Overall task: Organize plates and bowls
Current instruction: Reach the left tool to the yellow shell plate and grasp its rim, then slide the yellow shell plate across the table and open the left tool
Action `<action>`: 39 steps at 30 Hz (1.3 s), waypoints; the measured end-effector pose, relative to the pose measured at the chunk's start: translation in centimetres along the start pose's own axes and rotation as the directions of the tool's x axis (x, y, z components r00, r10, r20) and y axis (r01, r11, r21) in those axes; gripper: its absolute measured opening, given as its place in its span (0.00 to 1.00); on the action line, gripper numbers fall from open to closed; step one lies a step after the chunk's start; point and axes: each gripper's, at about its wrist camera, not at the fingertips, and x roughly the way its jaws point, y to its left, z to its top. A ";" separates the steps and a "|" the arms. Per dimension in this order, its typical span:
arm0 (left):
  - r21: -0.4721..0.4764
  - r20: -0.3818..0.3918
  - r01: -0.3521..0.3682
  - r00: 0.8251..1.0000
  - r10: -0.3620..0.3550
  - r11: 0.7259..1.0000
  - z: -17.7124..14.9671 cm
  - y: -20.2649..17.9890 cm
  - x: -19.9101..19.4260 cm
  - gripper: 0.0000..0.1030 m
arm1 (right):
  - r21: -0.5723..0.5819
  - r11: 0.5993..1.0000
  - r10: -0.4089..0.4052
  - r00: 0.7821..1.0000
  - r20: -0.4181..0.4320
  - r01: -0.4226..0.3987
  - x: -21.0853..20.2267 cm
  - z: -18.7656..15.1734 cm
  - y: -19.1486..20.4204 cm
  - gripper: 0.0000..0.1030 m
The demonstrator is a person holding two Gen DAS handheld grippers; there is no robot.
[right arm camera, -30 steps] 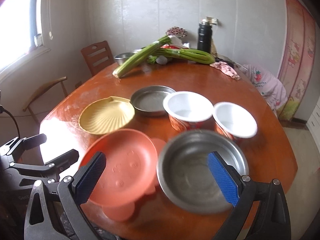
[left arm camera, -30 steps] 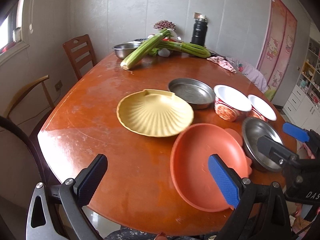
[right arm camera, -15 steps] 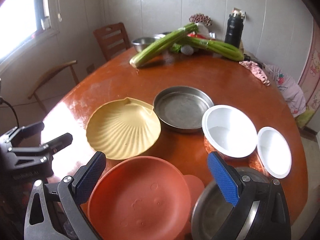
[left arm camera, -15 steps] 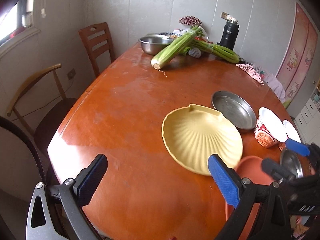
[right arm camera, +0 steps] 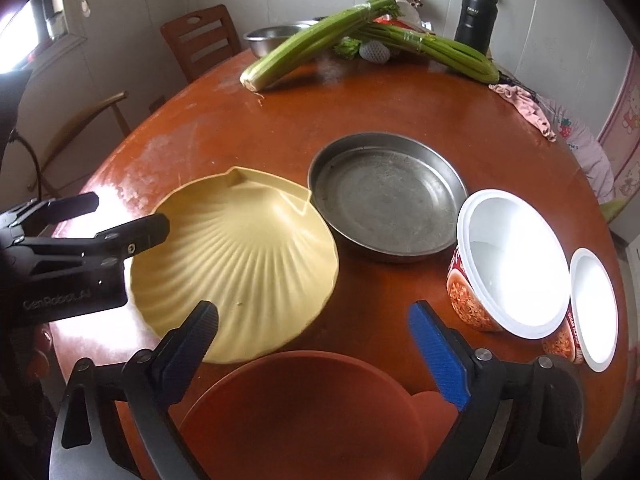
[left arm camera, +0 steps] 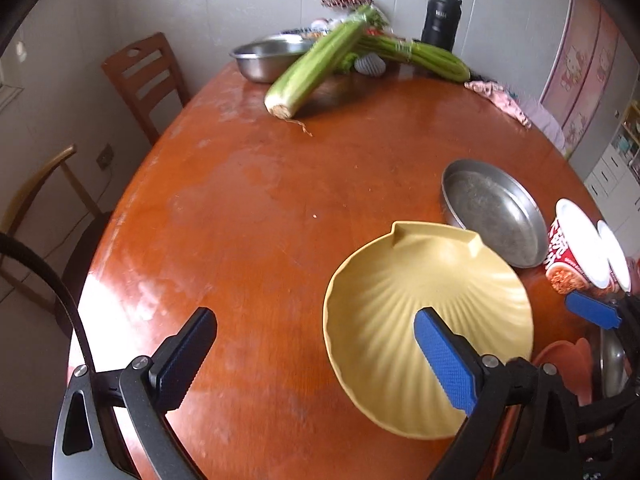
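Both tongs hover apart, empty, over the plates.
Yellow shell plate (left arm camera: 404, 312) lies probably nearer the left tongs (left arm camera: 316, 354); right tongs (right arm camera: 314, 344), just narrowing, straddle the orange plate (right arm camera: 304, 408).

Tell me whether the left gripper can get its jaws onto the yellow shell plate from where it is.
Probably yes. The left gripper is open and empty, one finger already over the yellow shell plate, whose near rim is bare. The orange plate and steel pan border other sides; the right gripper stays apart.

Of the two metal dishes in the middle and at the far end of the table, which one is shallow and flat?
The steel pan beside the yellow shell plate; the steel bowl behind the celery is deeper and rounded.
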 end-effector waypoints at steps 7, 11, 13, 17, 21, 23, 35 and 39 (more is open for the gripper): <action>0.019 -0.029 0.052 0.998 -0.051 0.998 0.0 -0.7 1.2 0.76 | 0.006 1.000 0.020 0.998 -0.055 -0.019 1.6 0.4 0.0 0.67; 0.015 -0.044 0.093 0.995 -0.092 0.996 0.0 -1.0 1.6 0.63 | 0.006 1.000 0.031 0.997 -0.073 -0.031 2.2 0.2 0.3 0.62; 0.017 -0.046 0.097 0.994 -0.096 0.995 0.0 -1.0 1.7 0.56 | -0.002 0.999 0.040 0.997 -0.067 -0.041 2.1 0.2 0.6 0.61; 0.022 -0.042 0.143 0.989 -0.142 0.990 0.0 -1.2 1.3 0.47 | -0.004 0.998 0.069 0.996 -0.061 -0.070 2.0 0.3 1.2 0.58; 0.011 -0.033 0.134 0.990 -0.134 0.991 0.2 -0.9 1.3 0.47 | -0.004 0.997 0.073 0.996 -0.055 -0.073 1.9 0.7 1.6 0.57; -0.002 -0.030 0.139 0.990 -0.139 0.990 0.2 -0.5 1.1 0.47 | 0.003 0.996 0.086 0.995 -0.042 -0.086 1.6 0.9 1.7 0.57; -0.074 0.020 0.058 0.998 -0.057 0.996 0.0 3.1 -1.2 0.47 | -0.113 0.986 0.124 0.992 0.015 -0.122 0.8 4.3 5.4 0.58; -0.066 0.005 0.040 0.999 -0.040 0.997 -0.5 3.2 -0.6 0.45 | -0.158 0.984 0.088 0.996 -0.001 -0.087 2.2 4.6 6.3 0.58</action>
